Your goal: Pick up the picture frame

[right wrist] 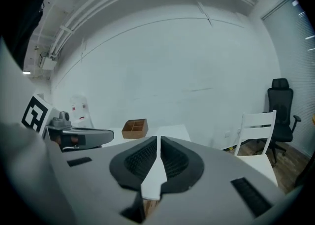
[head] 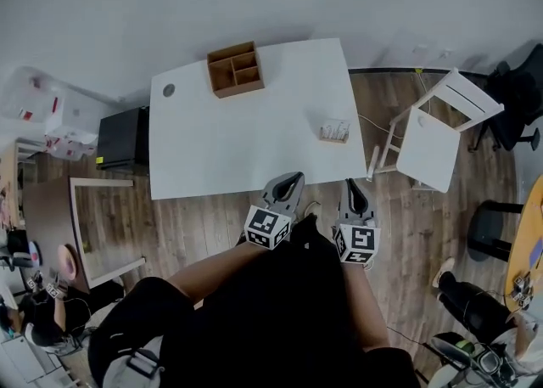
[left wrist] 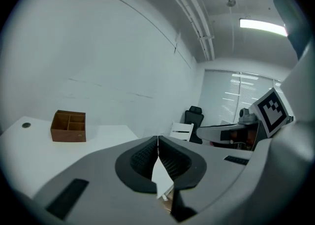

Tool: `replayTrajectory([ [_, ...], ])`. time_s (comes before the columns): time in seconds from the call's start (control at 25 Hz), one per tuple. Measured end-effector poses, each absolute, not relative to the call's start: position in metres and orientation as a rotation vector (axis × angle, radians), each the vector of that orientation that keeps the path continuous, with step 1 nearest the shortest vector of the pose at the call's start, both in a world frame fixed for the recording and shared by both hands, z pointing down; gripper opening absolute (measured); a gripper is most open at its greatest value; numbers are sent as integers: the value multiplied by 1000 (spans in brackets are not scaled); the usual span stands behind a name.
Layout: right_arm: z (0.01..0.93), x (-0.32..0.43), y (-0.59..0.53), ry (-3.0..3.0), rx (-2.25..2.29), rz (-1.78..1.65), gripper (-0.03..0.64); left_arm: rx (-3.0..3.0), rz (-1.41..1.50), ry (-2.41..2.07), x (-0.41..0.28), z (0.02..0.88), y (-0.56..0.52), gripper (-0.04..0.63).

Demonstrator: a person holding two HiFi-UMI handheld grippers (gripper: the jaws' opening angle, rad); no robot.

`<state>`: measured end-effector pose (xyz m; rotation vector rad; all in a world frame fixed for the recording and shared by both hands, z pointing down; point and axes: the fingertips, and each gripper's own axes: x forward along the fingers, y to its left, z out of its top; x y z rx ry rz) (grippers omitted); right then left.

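While the picture frame (head: 334,130) sits untouched, the left hand-held gripper (head: 294,178) and right hand-held gripper (head: 352,184) hang closed, empty.

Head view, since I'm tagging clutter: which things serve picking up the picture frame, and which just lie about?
For the job: picture frame, left gripper, right gripper (both shut, empty).
Lying about: wooden organiser box, white chair, black office chair.

The table (head: 221,140) is white, the box (head: 235,69) brown, the left gripper (head: 292,180) grey.
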<state>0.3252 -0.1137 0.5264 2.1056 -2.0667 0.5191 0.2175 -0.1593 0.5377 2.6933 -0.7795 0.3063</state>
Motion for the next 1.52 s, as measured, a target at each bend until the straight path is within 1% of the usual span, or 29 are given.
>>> replayTrajectory([
  [0.2,559,351,-148,-2092,1987,577,37,2667,341,-874,243,563,-189,17],
  [0.44,603,370,-181,-2078,1879,616,38,2641,392,-886,271,602,-218,17],
  [0.76,665,397,-212,-2005,1829,644,38,2604,560,-860,299,672,-236,18],
  [0.88,685,402,-224,-1989,1788,633,41,2594,589,-863,302,690,-244,36],
  [1.0,701,407,-233,-1985,1760,645,57,2578,616,-868,306,705,-253,78],
  [1.08,712,410,-236,-1984,1744,678,82,2557,629,-884,307,714,-259,84],
  [1.2,725,412,-239,-1985,1714,711,94,2531,644,-905,310,724,-269,97],
  [1.36,737,409,-244,-1990,1689,746,95,2520,665,-883,318,736,-276,111],
  [1.52,741,405,-250,-1998,1670,749,95,2519,677,-875,326,742,-280,112],
])
